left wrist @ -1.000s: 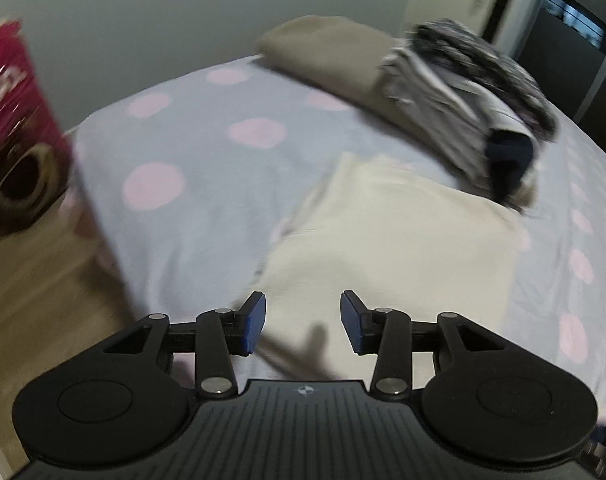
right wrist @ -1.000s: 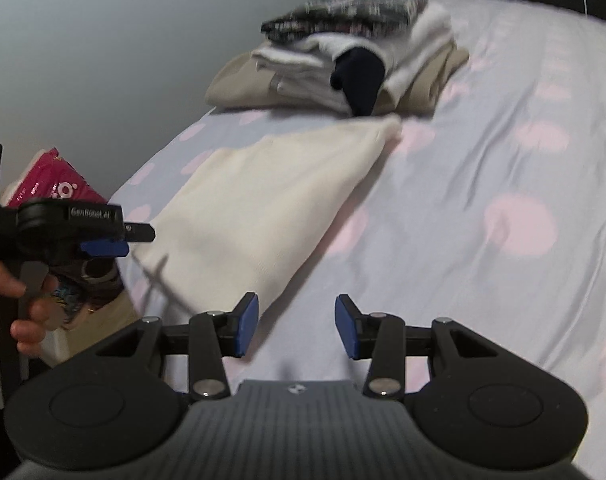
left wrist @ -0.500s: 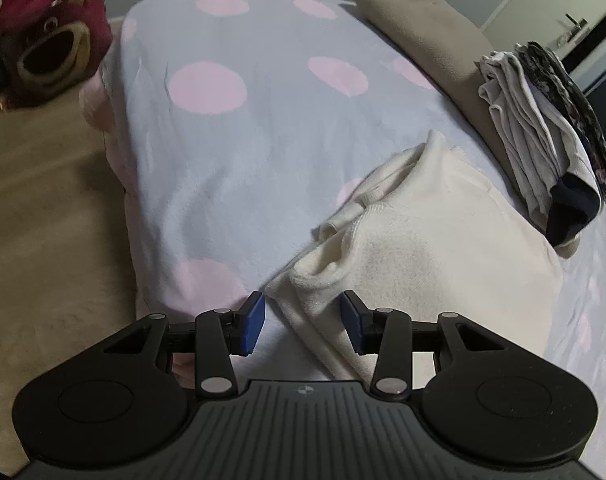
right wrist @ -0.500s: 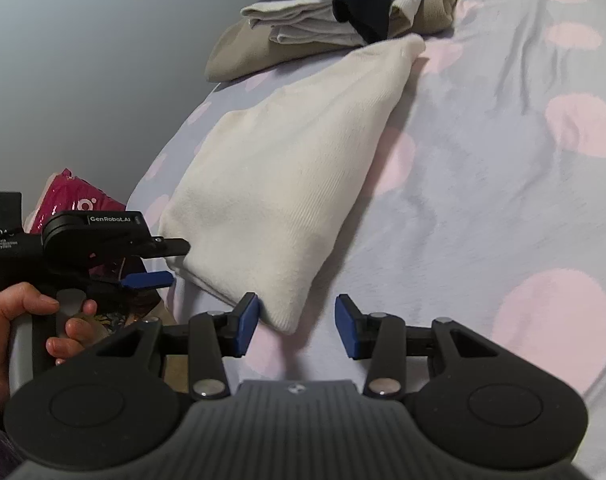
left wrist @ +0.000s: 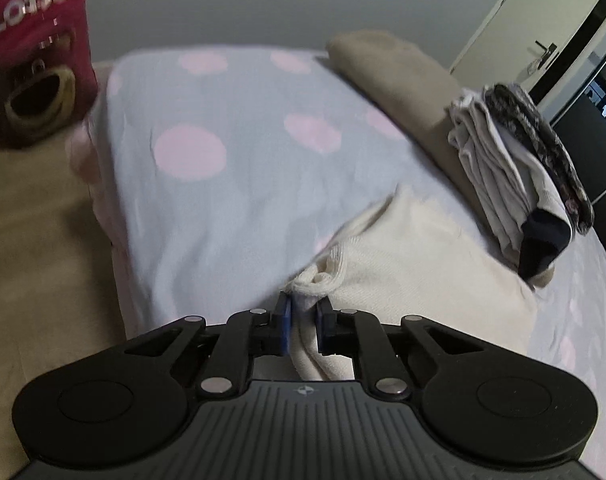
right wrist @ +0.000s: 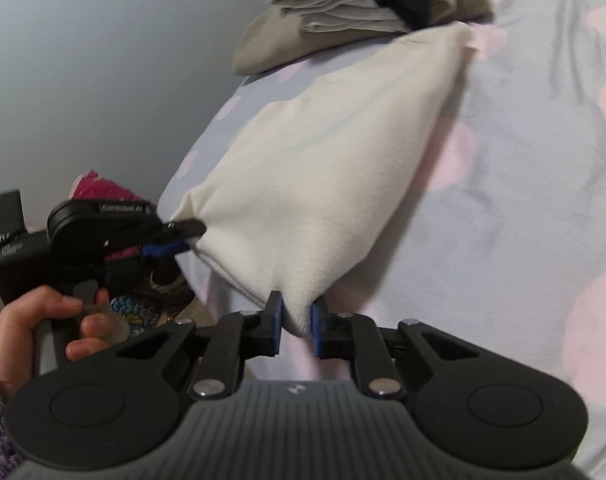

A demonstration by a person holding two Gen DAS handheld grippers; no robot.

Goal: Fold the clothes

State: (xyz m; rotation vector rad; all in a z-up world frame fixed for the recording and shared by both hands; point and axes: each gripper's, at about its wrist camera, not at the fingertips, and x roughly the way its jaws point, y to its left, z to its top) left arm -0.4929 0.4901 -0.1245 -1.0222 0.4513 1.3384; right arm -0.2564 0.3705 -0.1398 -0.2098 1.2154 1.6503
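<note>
A cream folded garment (left wrist: 423,272) lies on the bed, its near edge toward me. My left gripper (left wrist: 303,316) is closing, and its blue pads pinch the bunched near-left corner of the cloth. In the right wrist view the same garment (right wrist: 323,152) spreads away from my right gripper (right wrist: 296,322), whose jaws are closing with the near-right corner pressed between the pads. The left gripper (right wrist: 185,236) also shows there at the garment's left corner, held by a person's hand (right wrist: 31,320).
A stack of folded clothes (left wrist: 515,168) sits on a tan item just beyond the garment, also seen as the stack (right wrist: 363,8). The bed cover (left wrist: 231,184) is grey with pink dots. A red bear-print bag (left wrist: 27,52) stands on the wooden floor (left wrist: 35,240) at left.
Both grippers came down to the garment's near edge. Their jaws, wide apart before, have closed onto its two near corners, and the left corner is now bunched up.
</note>
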